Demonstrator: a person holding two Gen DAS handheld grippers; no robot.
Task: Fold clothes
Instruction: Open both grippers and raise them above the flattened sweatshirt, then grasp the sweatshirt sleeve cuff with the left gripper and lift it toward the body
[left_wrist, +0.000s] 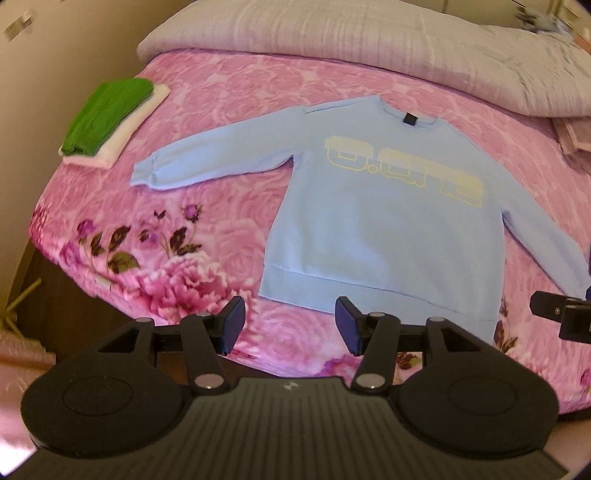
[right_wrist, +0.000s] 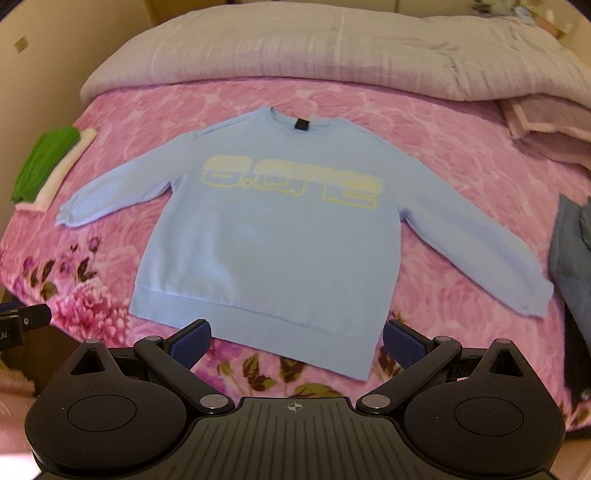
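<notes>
A light blue sweatshirt (right_wrist: 269, 229) lies flat and face up on a pink floral bedspread (right_wrist: 443, 155), filling the middle of the right wrist view, its collar toward the top of the frame and its hem band toward the bottom; pale yellow block lettering (right_wrist: 291, 181) runs across the chest, and both sleeves are spread out and angled down to the lower left and lower right. In the left wrist view the same garment sits right of centre. The left gripper (left_wrist: 290, 326) hovers at the bottom centre of its frame with its fingers spread apart, nothing between them, just below the hem's left corner. The right gripper (right_wrist: 295, 345) hovers at the bottom centre of its own frame, fingers spread wider, with the hem's lower right corner seen in the gap between them but not pinched. At the upper left of the frame a folded green garment (right_wrist: 44, 166) rests on a folded white one (right_wrist: 64, 171), well apart from the sweatshirt. A grey quilt (right_wrist: 295, 55) is bunched along the top, and a dark blue-grey garment (right_wrist: 572, 258) lies at the right edge
</notes>
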